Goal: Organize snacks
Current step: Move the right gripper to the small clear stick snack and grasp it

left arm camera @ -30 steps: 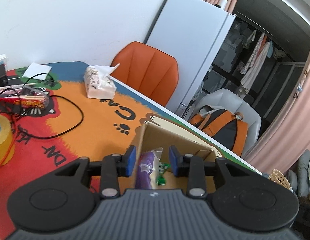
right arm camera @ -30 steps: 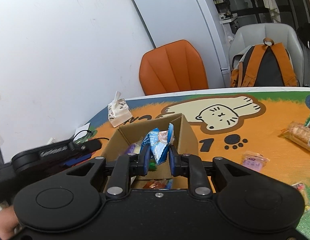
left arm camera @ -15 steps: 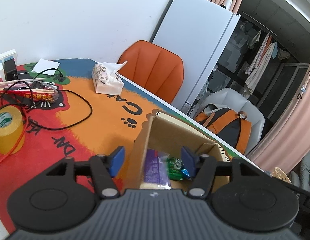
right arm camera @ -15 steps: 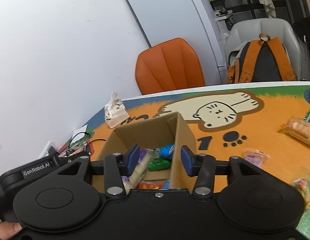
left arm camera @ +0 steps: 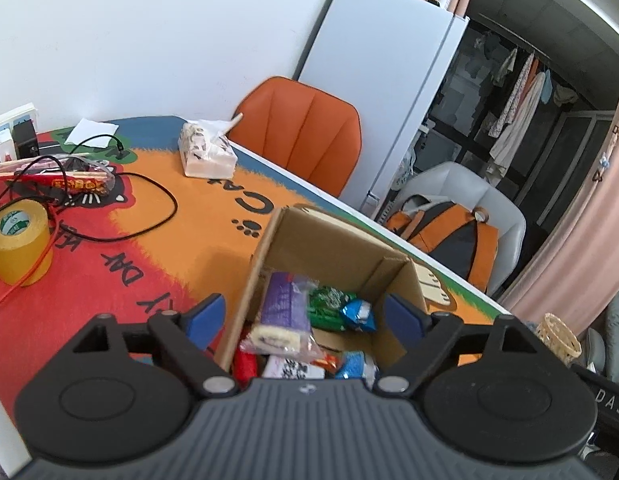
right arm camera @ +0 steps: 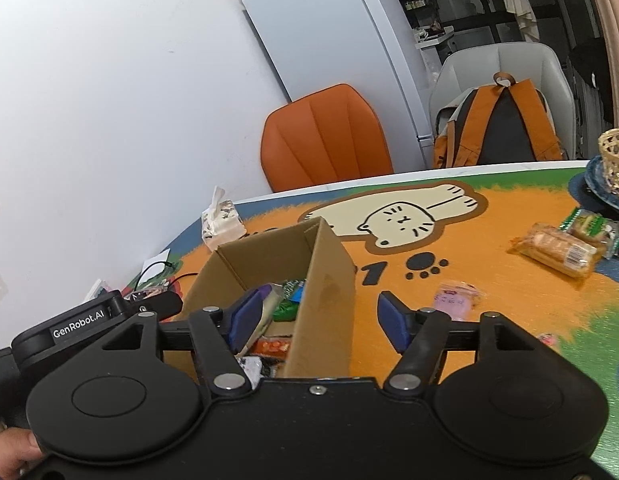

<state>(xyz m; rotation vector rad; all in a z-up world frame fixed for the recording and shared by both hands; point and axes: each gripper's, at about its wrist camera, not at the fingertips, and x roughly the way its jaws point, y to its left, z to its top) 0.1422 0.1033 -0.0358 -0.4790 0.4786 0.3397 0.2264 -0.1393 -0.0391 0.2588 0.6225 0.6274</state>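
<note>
An open cardboard box point(left arm camera: 329, 252) point(right arm camera: 325, 272) stands on the cat-print table mat and holds several snacks: a purple-wrapped cake point(left arm camera: 283, 306), a green packet point(left arm camera: 327, 302), a blue packet point(left arm camera: 357, 314). My left gripper point(left arm camera: 305, 318) is open and empty, its jaws spread above the box. My right gripper point(right arm camera: 319, 318) is open and empty over the box's right wall. On the mat to the right lie a pink packet point(right arm camera: 455, 298), a bread pack point(right arm camera: 555, 250) and a green-wrapped snack point(right arm camera: 593, 226).
A tissue pack point(left arm camera: 205, 152), yellow tape roll point(left arm camera: 19, 246), black cable point(left arm camera: 109, 216) and red snack bag point(left arm camera: 53, 182) lie left of the box. A wicker basket point(right arm camera: 615, 164) sits at far right. An orange chair point(right arm camera: 329, 140) and a backpack point(right arm camera: 501, 124) stand behind the table.
Both grippers opened and let go: the purple cake and the blue packet now lie in the box. Both grippers pulled back and up from it.
</note>
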